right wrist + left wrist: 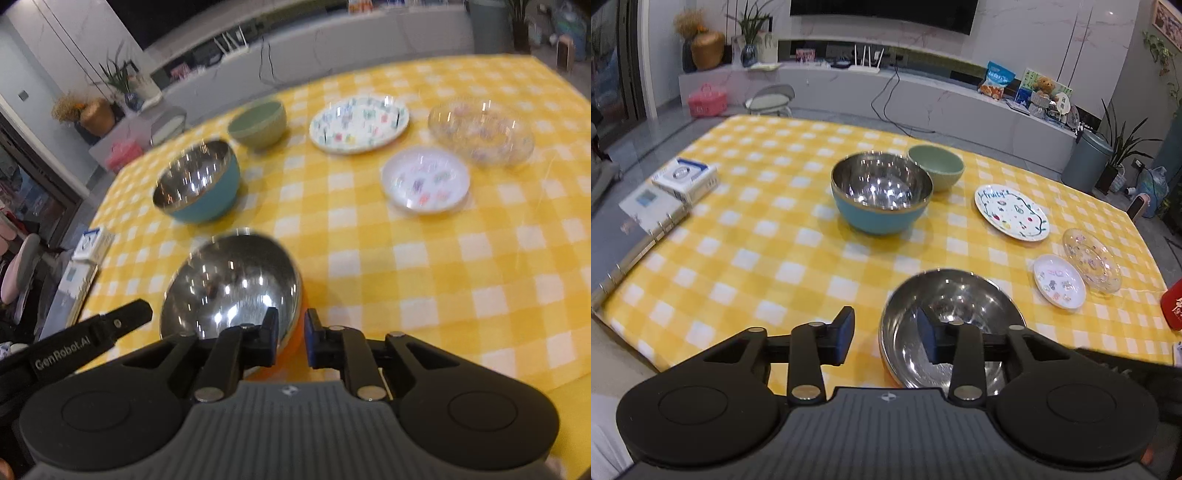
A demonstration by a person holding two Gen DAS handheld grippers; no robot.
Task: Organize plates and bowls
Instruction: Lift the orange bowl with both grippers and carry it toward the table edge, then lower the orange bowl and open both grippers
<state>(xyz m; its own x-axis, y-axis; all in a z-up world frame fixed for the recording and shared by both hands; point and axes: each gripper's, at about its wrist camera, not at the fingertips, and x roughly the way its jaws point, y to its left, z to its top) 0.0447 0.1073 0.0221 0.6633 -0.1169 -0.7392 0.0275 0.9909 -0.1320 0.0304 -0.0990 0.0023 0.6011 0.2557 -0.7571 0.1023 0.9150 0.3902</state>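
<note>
A steel bowl with an orange outside (956, 306) (229, 280) sits tilted near the front of the yellow checked table (757, 258). My left gripper (886, 338) is open. Its right finger is inside the bowl and its left finger is outside, with the rim loose between them. My right gripper (291, 338) is shut on the bowl's near rim. Further back stand a blue steel-lined bowl (881, 195) (197, 184) and a green bowl (936, 166) (258, 123). To the right lie a patterned white plate (1012, 212) (360, 123), a small white plate (1059, 280) (424, 182) and a clear glass plate (1091, 260) (480, 131).
A ring binder (639, 236) and small boxes (685, 179) lie along the table's left edge. A red object (1172, 304) stands at the right edge. Beyond the table are a chair (770, 99) and a low white cabinet (923, 92).
</note>
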